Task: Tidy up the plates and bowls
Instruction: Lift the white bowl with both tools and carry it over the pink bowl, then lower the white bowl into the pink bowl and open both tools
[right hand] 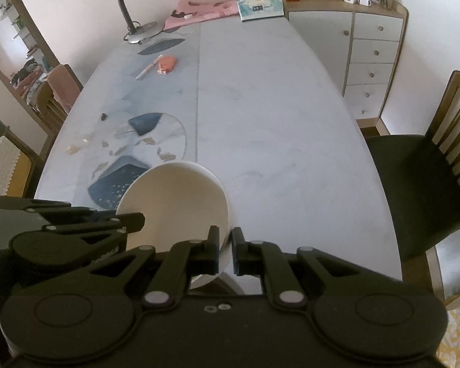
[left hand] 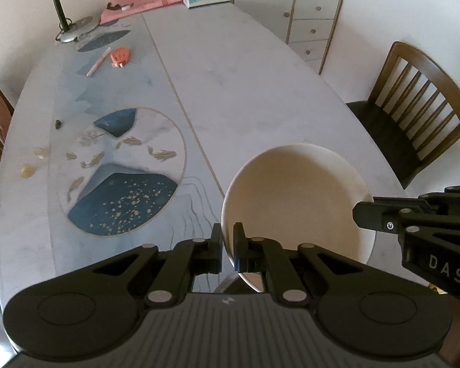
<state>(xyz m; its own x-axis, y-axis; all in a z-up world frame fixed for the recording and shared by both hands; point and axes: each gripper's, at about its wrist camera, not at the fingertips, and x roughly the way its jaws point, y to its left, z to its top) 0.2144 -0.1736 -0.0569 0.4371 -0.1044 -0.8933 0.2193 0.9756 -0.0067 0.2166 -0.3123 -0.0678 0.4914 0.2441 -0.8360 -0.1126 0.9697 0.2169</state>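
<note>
The left gripper (left hand: 227, 247) is clamped on the left rim of a cream bowl (left hand: 294, 196), one finger inside the wall and one outside; the right gripper (right hand: 225, 250) pinches the opposite rim the same way, so the bowl hangs between them above the near end of the marble table (left hand: 245, 86). It looks like glazed ceramic: stiff, fairly heavy for a thin-edge pinch, smooth enough to slip, and likely to chip or crack if dropped. Two opposed rim grips seem the sensible hold, kept level so neither side twists free. A lamp (right hand: 128, 6), tissue box (right hand: 260, 7) and chair (left hand: 414, 113) stand well apart.
</note>
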